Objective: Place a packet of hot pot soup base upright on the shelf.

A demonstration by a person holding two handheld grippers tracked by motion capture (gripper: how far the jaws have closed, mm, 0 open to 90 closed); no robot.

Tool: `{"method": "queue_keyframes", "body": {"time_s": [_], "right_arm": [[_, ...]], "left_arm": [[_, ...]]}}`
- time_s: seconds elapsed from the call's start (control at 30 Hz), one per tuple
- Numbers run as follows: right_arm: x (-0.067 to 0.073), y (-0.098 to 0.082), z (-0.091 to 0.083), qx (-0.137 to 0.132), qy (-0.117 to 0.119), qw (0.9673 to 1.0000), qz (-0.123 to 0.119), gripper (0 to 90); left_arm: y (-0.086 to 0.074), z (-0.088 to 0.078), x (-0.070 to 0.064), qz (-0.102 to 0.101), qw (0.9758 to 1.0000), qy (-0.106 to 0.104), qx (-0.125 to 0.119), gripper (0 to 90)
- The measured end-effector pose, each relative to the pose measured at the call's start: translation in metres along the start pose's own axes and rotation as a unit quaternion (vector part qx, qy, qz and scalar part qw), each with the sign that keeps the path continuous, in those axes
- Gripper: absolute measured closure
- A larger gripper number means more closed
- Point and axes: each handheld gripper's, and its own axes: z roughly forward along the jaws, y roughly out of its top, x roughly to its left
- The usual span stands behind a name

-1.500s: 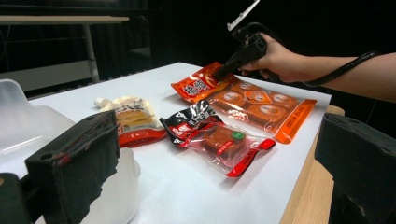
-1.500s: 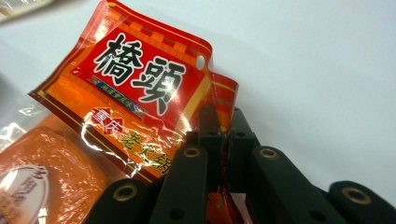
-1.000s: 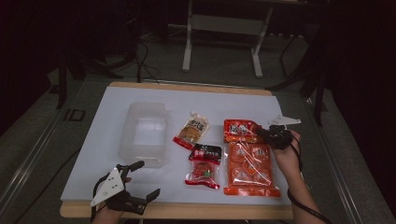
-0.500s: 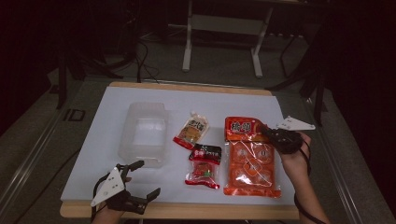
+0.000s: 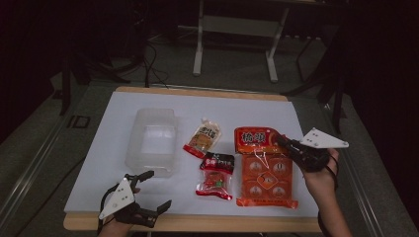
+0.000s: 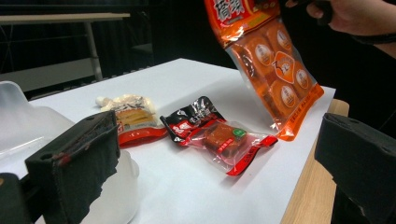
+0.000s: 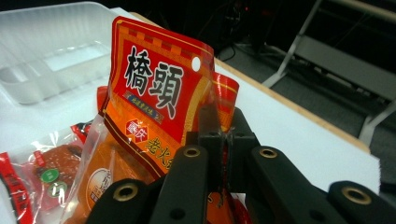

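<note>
Orange snack bag, the largest of the packets, lies toward the right of the white table in the high view, its red header lifted at the upper right corner where the right gripper clamps it, while its lower edge reaches toward the near side of the table. To the left a clear plastic tub stands with nothing in it; between tub and bag sit a small tan pouch and, nearer the person, a red-and-black packet. The left gripper rests at the near left edge, its jaws spread apart and holding nothing. From the left gripper view, the orange bag hangs tilted from the right hand at the top, its clear window showing round orange-wrapped pieces in rows, and its bottom corner looks to be touching the table near the wooden edge. The red-and-black packet lies flat just beside it with a brown block visible through its film, the tan pouch lies behind, and the frosted wall of the tub rises at the left behind one black jaw. In the right gripper view, the jaws are clenched on the upper edge of the bag, whose red header carries large black characters and a punched hang hole; the tub shows beyond, bare inside, and the red-and-black packet lies at the lower left.
</note>
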Motion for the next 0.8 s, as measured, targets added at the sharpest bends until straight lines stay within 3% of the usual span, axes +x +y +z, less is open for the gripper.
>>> {"method": "queue_keyframes", "body": {"time_s": [0.17, 0.3, 0.53, 0.73, 0.8], "right_arm": [[0.009, 0.003, -0.012, -0.017, 0.004, 0.9998, -0.005, 88.4], [0.016, 0.008, -0.024, -0.033, 0.016, 0.9992, -0.012, 88.4], [0.033, 0.021, -0.045, -0.060, 0.046, 0.9960, -0.047, 88.4], [0.040, 0.030, -0.060, -0.087, 0.056, 0.9932, -0.052, 88.5], [0.037, 0.038, -0.065, -0.101, 0.062, 0.9917, -0.052, 88.6]], "left_arm": [[0.000, 0.000, 0.000, -0.002, 1.0000, -0.001, 0.000, 0.4], [0.000, -0.001, -0.001, 0.007, 1.0000, -0.001, 0.005, 0.5], [0.000, -0.002, 0.000, -0.003, 1.0000, -0.001, 0.001, 0.4], [-0.001, 0.001, -0.001, 0.000, 1.0000, -0.004, 0.003, 0.4], [0.000, 0.003, -0.002, -0.007, 0.9999, -0.009, -0.001, 0.4]]}}
